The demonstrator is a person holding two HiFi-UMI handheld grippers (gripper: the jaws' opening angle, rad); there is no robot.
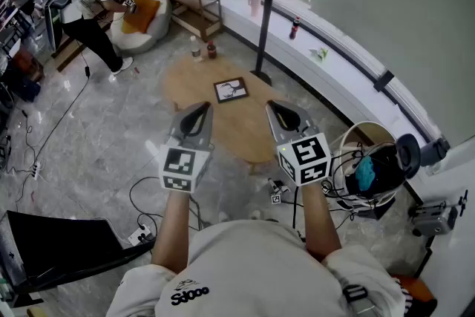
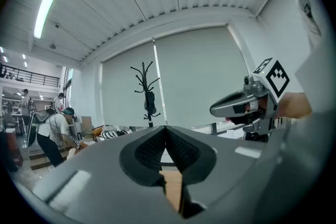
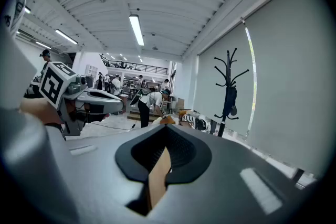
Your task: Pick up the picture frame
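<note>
Picture frame (image 1: 231,90) lies flat, face up, at centre frame of the head view, on the oval wooden bench (image 1: 194,84), with bare wood all round it. Two small bottles (image 1: 203,50) stand at the bench's upper-left end, well apart from the frame, and the coat stand (image 1: 265,26) rises just beyond its upper-right edge. Left gripper (image 1: 202,109) and right gripper (image 1: 274,108) hover side by side below the frame in the picture, above the bench's near part and short of the frame, neither touching it. Each gripper view shows its own jaws pressed together with nothing between them, so both grippers are closed and empty. Judgement: the approach is the step in hand and the pick-up itself is not begun. To do it well, one gripper should be opened before it descends, since closed jaws can only push the frame. As the frame lies flat, the jaws need to straddle one edge, one jaw sliding under the rim; a steep, tilted entry at the near edge looks most workable. The free gripper could steady the far edge against sliding. Risk noted: the frame skating across the smooth wood toward the coat stand.
</note>
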